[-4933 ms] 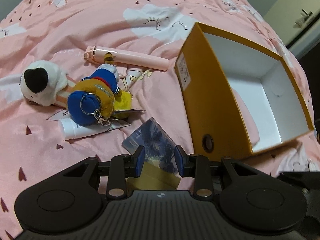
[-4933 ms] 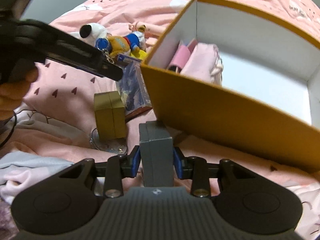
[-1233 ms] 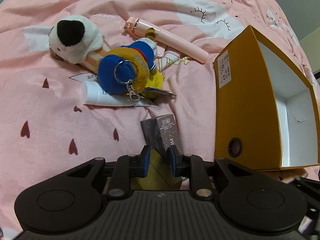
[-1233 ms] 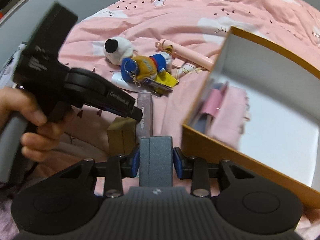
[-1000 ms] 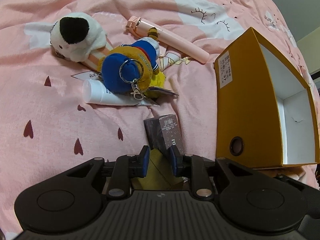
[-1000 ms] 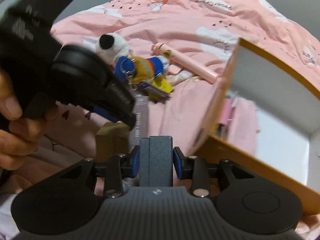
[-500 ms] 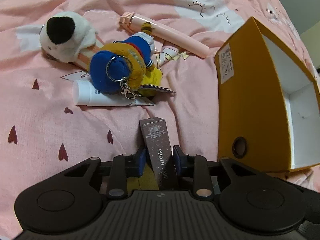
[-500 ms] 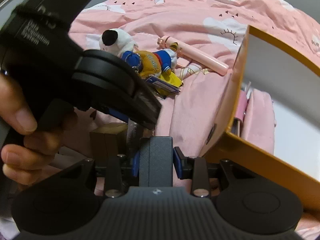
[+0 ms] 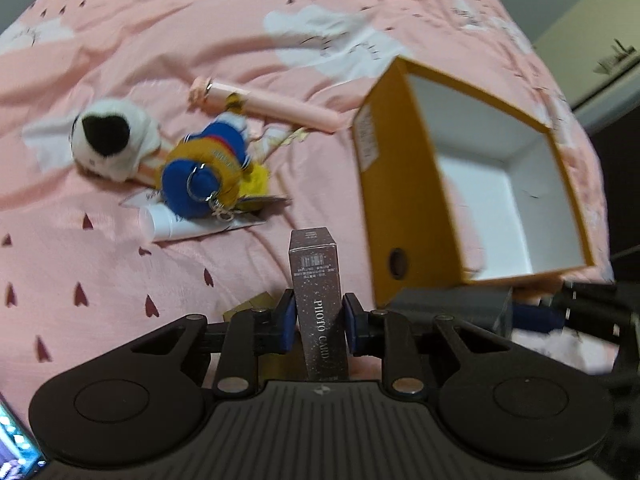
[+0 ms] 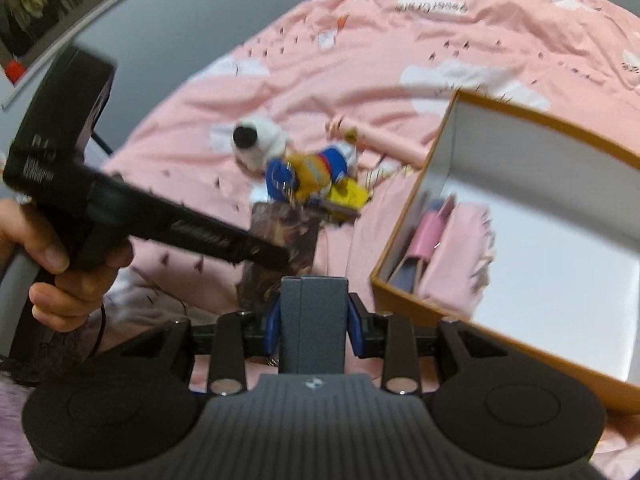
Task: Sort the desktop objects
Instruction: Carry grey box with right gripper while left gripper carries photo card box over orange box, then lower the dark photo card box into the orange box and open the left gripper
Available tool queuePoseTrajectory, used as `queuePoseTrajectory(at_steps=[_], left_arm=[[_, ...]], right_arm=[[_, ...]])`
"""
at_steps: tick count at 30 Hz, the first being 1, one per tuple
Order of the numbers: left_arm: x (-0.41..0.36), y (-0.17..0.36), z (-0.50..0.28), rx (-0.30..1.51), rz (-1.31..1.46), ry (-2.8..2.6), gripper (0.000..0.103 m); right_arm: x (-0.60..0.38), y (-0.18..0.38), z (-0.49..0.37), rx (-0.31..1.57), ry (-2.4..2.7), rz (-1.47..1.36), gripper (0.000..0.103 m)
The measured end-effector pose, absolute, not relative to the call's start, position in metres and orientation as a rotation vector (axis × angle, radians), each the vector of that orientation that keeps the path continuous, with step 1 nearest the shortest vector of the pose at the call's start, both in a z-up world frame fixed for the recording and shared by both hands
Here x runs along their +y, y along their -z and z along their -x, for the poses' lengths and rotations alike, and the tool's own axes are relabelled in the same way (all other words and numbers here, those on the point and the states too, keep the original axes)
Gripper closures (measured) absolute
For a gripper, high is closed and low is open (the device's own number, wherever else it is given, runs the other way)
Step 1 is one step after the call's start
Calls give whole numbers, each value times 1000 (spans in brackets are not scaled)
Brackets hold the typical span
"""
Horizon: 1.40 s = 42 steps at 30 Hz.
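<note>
Over the pink bedspread (image 9: 100,264), the left tongs (image 9: 317,320) are clamped tight on a glittery photo card box (image 9: 318,292), blue pads pressed to both its long sides, the box pointing forward and lifted off the cover. Just beside it on the right stands the orange storage box (image 9: 404,200), open side up, white inside, a few pink items resting in it in the right wrist view. The right tongs (image 10: 313,330) grip a grey box (image 10: 312,316), closed firmly on its two flanks, right at the orange box's near edge. Further out on the bed, a blue-and-yellow plush keychain (image 9: 212,168) lies on a white tube (image 9: 172,224), with a white plush (image 9: 108,148) touching it on the left and a pink stick (image 9: 272,108) behind. A gold box (image 9: 252,306) peeks out under the left tongs
</note>
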<state>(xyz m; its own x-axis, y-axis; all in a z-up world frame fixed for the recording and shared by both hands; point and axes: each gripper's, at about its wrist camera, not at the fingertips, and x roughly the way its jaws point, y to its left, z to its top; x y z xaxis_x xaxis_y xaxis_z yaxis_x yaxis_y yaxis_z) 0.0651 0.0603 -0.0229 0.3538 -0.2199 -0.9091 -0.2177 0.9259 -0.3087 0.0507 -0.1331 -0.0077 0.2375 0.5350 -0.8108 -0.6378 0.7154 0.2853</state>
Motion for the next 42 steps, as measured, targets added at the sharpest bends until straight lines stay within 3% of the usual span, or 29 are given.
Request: queuePoseTrajectory(at_steps=[11,17,28,42], left_arm=[[37,-60,-81,1130,323,185,77],[7,-78,-115,1082,319,313,77],[-48,-14,-188,1224,368,354,78],[-76,59,-214,1444,326,224,77]], right_arm=[[-174,-50,-68,959,-709,38,68],[-196,-62,-90,945,-611,24,68],[-240,-19,-148,1065,-425,-14,68],[-262,56,-181,1289,-366,-120,68]])
